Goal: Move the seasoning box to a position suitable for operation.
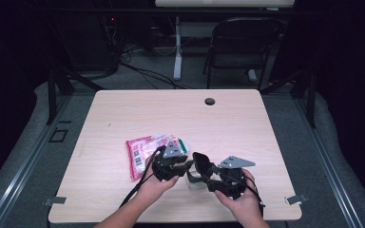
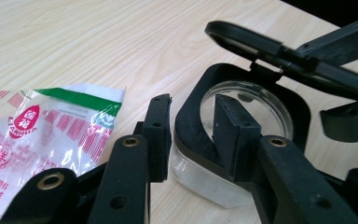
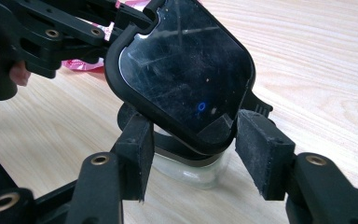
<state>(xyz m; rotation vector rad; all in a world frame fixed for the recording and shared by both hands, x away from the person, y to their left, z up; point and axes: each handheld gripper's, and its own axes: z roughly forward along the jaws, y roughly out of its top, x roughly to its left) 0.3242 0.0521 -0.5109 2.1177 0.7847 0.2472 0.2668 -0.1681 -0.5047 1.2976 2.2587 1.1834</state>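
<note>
A clear container (image 1: 196,183) with a black rim (image 2: 189,126) stands near the table's front edge. Its black lid (image 3: 182,65) is tilted up over it. My left gripper (image 2: 193,109) is open and straddles the container's near wall, one jaw outside and one inside. My right gripper (image 3: 195,128) comes in from the other side, its pads (image 3: 261,149) shut on the lid's lower edge. From above, the left gripper (image 1: 184,167) and the right gripper (image 1: 203,175) meet over the container. A pink and white snack packet (image 1: 145,149) lies flat just left of them (image 2: 42,135).
The wooden table (image 1: 180,118) has a cable hole (image 1: 209,101) at the back middle. Metal clips (image 1: 295,199) sit at both front corners. Behind the table stand a folding chair (image 1: 242,42) and a desk leg with cables on the floor.
</note>
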